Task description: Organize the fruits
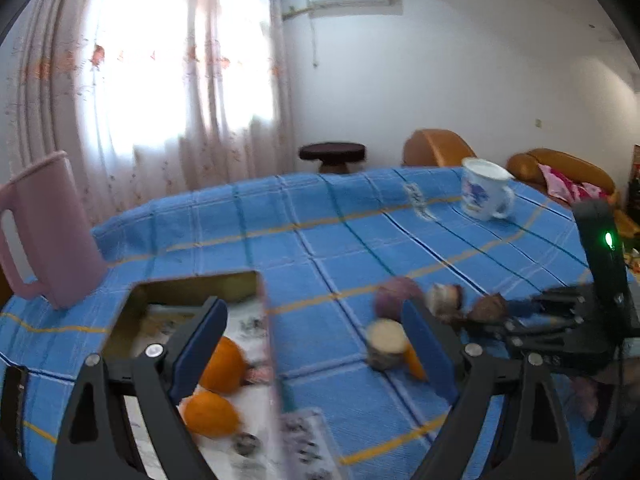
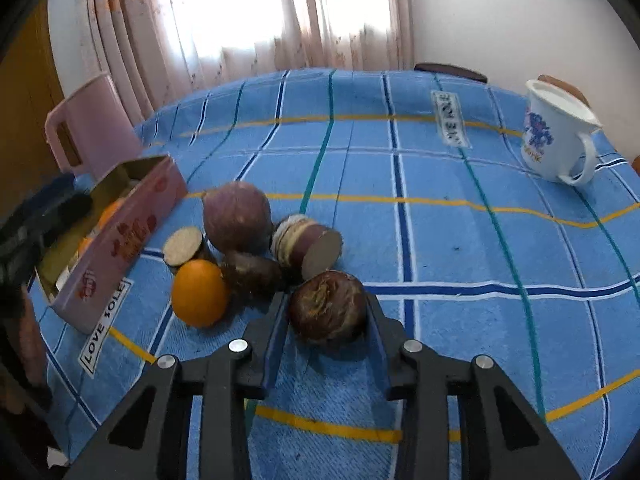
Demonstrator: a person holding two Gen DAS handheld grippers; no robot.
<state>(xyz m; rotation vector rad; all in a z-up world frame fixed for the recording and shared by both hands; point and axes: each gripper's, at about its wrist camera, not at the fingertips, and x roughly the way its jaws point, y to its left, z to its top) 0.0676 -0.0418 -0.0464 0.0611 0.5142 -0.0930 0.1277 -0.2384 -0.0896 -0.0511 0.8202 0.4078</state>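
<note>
My right gripper (image 2: 326,314) is shut on a dark brown round fruit (image 2: 327,312) that rests on the blue checked cloth (image 2: 440,240). Just beyond it lie an orange (image 2: 199,293), a small dark fruit (image 2: 252,274), a round purple fruit (image 2: 236,217) and two cut pieces (image 2: 308,246) (image 2: 183,245). A pink box (image 2: 116,240) at the left holds oranges (image 1: 222,364) (image 1: 210,414). My left gripper (image 1: 316,344) is open and empty, above the box's right wall (image 1: 270,340). The right gripper also shows in the left wrist view (image 1: 560,320).
A pink jug (image 1: 52,232) stands behind the box at the left. A white mug with a blue print (image 2: 556,136) stands at the far right of the table. Chairs and a dark stool (image 1: 332,154) are beyond the table's far edge.
</note>
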